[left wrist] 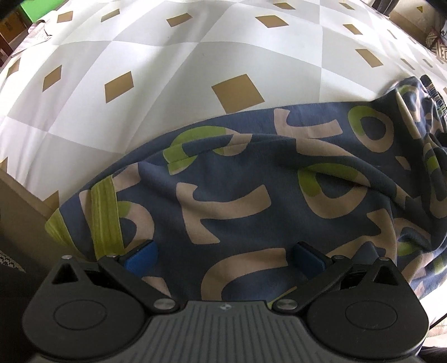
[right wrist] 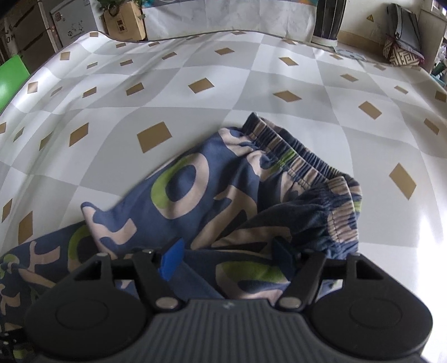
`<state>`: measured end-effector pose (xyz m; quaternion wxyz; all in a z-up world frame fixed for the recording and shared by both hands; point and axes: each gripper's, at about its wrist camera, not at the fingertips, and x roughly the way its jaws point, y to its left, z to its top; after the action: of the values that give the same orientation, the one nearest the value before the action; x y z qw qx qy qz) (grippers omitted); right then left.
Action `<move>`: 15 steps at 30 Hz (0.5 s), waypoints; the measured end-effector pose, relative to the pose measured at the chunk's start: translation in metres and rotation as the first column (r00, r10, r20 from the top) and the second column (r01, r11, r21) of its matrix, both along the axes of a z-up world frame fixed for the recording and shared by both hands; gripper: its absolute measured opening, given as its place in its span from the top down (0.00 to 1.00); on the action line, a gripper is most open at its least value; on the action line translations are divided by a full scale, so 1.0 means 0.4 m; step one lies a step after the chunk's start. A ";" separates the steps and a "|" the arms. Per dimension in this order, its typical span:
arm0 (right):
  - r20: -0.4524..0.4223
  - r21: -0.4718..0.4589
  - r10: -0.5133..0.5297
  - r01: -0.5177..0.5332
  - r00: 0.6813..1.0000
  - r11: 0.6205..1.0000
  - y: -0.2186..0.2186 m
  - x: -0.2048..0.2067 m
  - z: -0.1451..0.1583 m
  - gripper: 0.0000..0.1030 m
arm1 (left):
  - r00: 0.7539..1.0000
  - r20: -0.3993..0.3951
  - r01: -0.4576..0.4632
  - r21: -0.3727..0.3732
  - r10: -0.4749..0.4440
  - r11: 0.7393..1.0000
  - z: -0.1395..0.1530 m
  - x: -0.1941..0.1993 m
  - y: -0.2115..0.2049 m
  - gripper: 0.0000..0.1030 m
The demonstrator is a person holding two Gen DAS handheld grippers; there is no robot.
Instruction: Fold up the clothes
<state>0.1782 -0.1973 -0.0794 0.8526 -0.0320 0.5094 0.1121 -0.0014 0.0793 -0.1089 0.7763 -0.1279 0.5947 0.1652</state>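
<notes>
A pair of blue trousers (left wrist: 251, 190) printed with beige and green letters lies crumpled near the front edge of the table. In the left wrist view a green cuff band (left wrist: 106, 215) shows at the left end. My left gripper (left wrist: 223, 258) is open, low over the cloth, its blue pads (left wrist: 141, 257) far apart. In the right wrist view the trousers (right wrist: 184, 190) bunch up, the gathered elastic waistband (right wrist: 301, 170) lying to the right. My right gripper (right wrist: 227, 258) is open just above the folds beside the waistband.
The table wears a white and grey checked cloth with tan diamonds (right wrist: 195, 83). A cardboard box with a plant (right wrist: 125, 19), a green panel (right wrist: 11, 81) and a patterned bag (right wrist: 402, 47) stand beyond the far edge. The table's left edge (left wrist: 25, 195) is close.
</notes>
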 end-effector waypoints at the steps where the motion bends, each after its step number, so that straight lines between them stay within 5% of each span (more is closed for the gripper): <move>1: -0.003 -0.005 0.000 0.000 1.000 1.000 0.002 0.002 -0.005 0.32 | 1.000 0.003 -0.003 0.001 0.003 1.000 -0.001 0.001 0.000 0.00; 6: -0.012 -0.061 0.005 -0.006 1.000 0.998 0.016 0.005 -0.023 0.32 | 1.000 0.022 -0.022 0.012 0.022 1.000 -0.003 0.009 0.005 0.00; 15: -0.028 -0.090 -0.138 0.135 0.990 0.987 -0.040 0.016 -0.027 0.33 | 0.999 0.040 -0.033 0.030 0.032 0.999 -0.001 0.051 0.017 0.00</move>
<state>0.1845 -0.2131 -0.0901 0.8472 -0.0325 0.5294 0.0313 0.0190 0.0859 -0.1095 0.7870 -0.1290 0.5744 0.1842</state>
